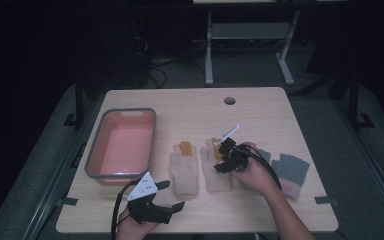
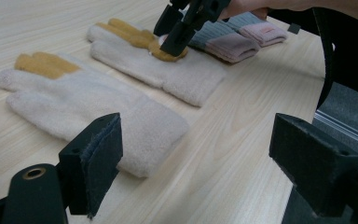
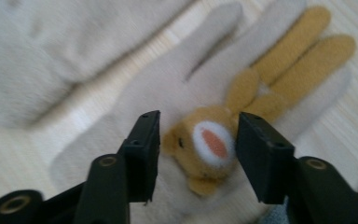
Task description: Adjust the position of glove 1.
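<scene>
Two cream gloves with mustard-yellow fingers lie side by side at mid table, the left glove (image 1: 185,170) (image 2: 84,107) and the right glove (image 1: 214,176) (image 2: 177,77) (image 3: 168,84). A small plush animal head (image 3: 205,144) sits on the right glove's palm. My right gripper (image 1: 225,157) (image 2: 182,23) (image 3: 198,140) points down over it, jaws standing close on either side of the head without squeezing it. My left gripper (image 1: 172,195) (image 2: 191,140) rests open near the table's front edge, just short of the left glove's cuff, with nothing between its pads.
A pink basin with a grey rim (image 1: 152,140) stands at the left of the table (image 1: 260,120). A pair of grey gloves with pink cuffs (image 1: 291,172) (image 2: 233,39) lies to the right of my right hand. A cable hole (image 1: 229,100) is near the far edge.
</scene>
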